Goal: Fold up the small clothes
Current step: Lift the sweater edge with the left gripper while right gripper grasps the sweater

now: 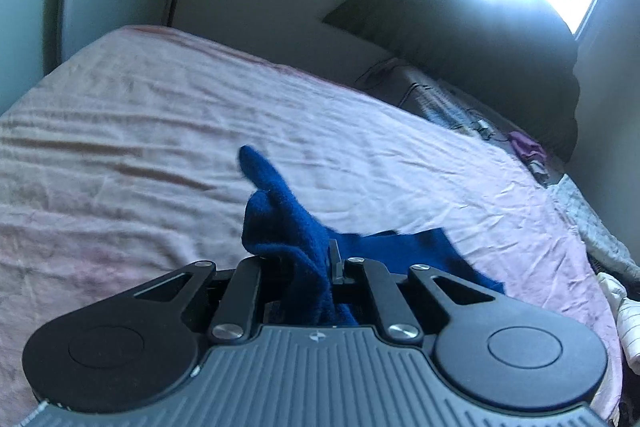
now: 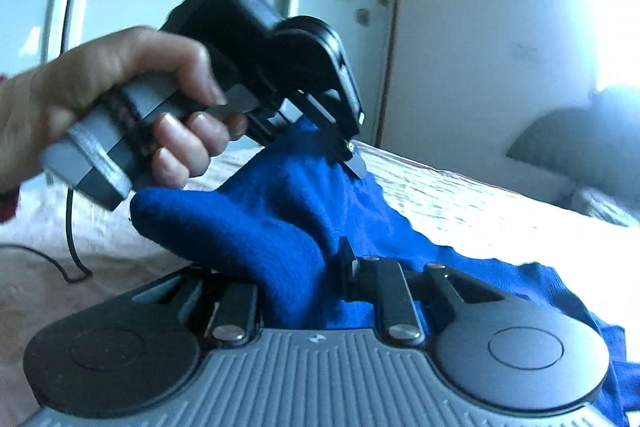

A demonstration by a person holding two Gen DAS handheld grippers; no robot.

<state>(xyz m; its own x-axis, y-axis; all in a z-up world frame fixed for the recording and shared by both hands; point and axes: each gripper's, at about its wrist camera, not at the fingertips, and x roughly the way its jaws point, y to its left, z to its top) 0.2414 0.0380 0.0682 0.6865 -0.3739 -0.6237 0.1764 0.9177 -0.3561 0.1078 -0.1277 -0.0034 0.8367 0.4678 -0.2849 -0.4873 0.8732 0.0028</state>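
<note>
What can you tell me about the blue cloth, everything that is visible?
The deep blue, fuzzy, fleece-like small garment is bunched and lifted off the wrinkled pale pink bedsheet. The left tongs are shut on one part and the right tongs on another, so it hangs between them. Its wavy edge trails down onto the sheet on the right.

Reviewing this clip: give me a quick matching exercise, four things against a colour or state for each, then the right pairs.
Things:
1. garment
2. bed sheet
3. left gripper
4. pillow

States:
A. pale pink, wrinkled
B. dark, under the bright window
C. blue, held up off the bed
D. in a bare hand, shut on the cloth

Pairs: 1-C, 2-A, 3-D, 4-B
</note>
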